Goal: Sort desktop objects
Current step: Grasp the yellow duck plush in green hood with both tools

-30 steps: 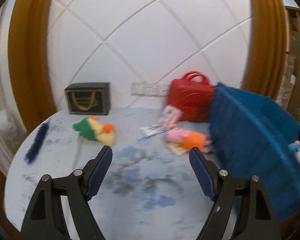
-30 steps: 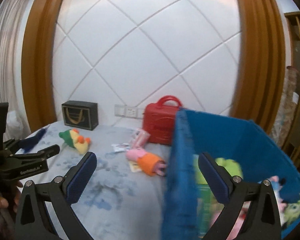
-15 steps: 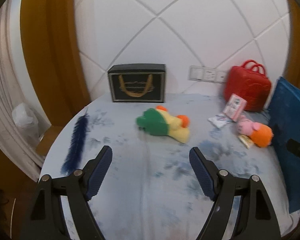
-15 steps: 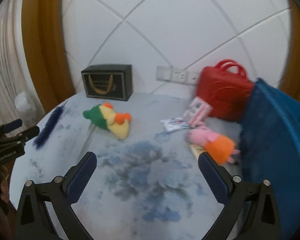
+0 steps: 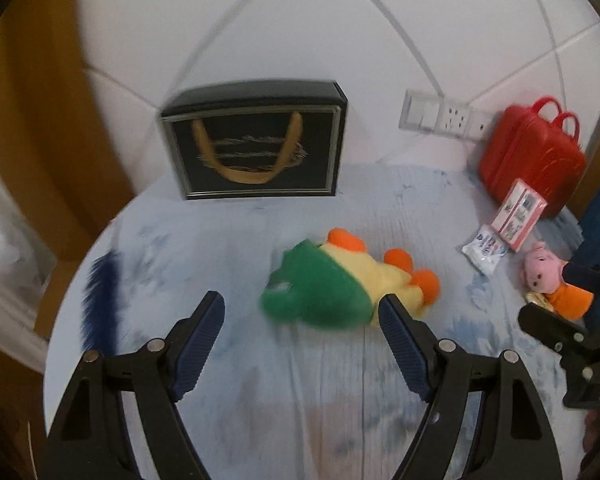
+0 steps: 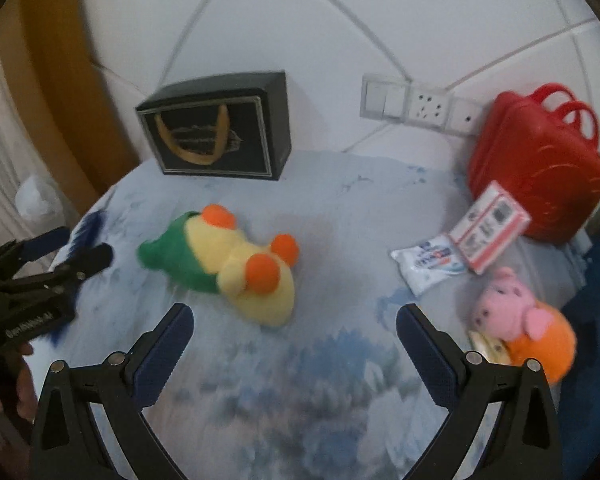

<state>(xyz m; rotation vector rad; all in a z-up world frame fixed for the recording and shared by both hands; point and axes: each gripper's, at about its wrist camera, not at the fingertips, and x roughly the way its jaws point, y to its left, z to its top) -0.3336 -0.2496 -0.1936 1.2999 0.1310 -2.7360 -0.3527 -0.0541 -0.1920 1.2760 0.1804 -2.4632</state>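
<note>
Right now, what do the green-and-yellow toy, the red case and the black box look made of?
Green-and-yellow stuffed toy: plush fabric, fuzzy matte pile, soft rounded shape. Red carry case with two loop handles: looks like hard moulded plastic, glossy with embossed lines. Black rectangular box with gold-coloured handle: probably printed card or paper, sharp flat faces with a slight sheen; blur leaves it open.

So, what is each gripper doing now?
Left gripper: open, holding nothing.
Right gripper: open, holding nothing.

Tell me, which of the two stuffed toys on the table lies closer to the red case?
The pink pig toy in its orange outfit, just in front of the red case. The green and yellow plush lies farther off, mid-table, nearer the black box.
</note>
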